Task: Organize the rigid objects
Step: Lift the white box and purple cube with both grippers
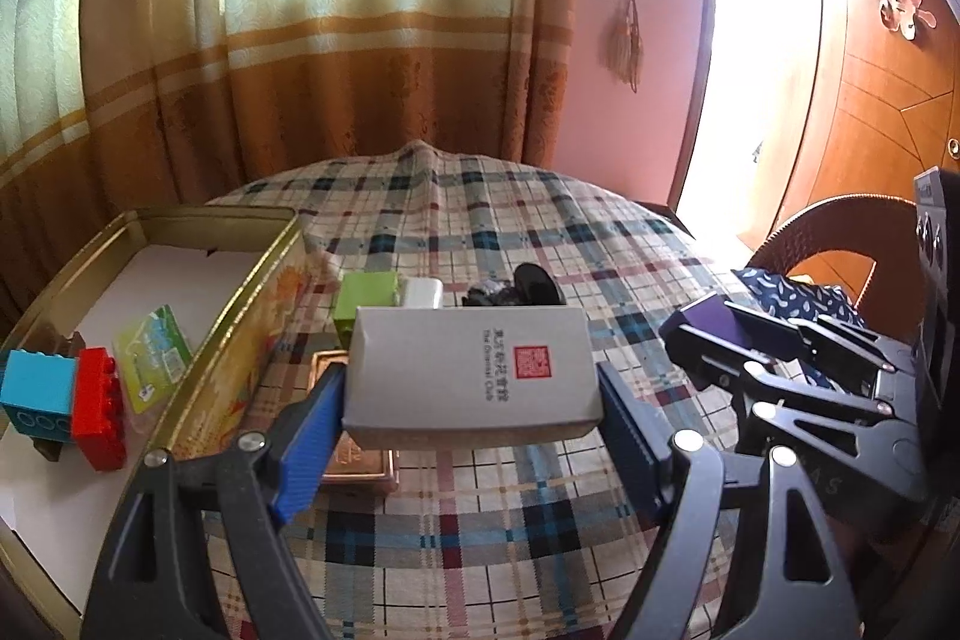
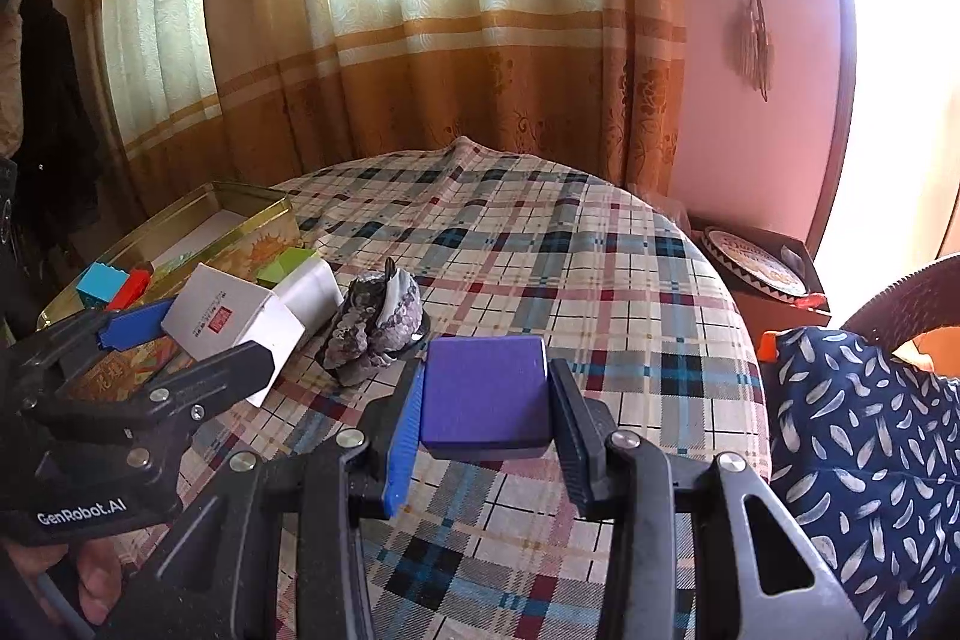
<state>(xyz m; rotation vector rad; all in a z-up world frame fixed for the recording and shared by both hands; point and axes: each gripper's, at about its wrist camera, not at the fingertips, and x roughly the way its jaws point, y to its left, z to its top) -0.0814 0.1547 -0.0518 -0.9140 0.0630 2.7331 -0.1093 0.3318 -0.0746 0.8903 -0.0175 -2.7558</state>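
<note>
A white box [image 1: 474, 373] is being clamped between the pads of the left gripper [image 1: 471, 424], raised above the plaid tablecloth [image 1: 480, 550] just beside the gold tin [image 1: 240, 316]. A purple block [image 2: 486, 394] is being gripped by the right gripper [image 2: 486, 436], held over the same cloth.

A plaid-checked cloth covers the round tabletop [image 2: 600, 280]. Behind it hang cream and orange striped curtains [image 1: 336, 40], lit from the window. On the pink wall [image 2: 768, 148] a tasselled cord [image 1: 627, 40] hangs from a dark hook. A brown wicker chair [image 1: 840, 232] carries navy fabric printed with white feathers [image 2: 870, 436]. A carved wooden wardrobe door [image 1: 888, 100] stands at right.
</note>
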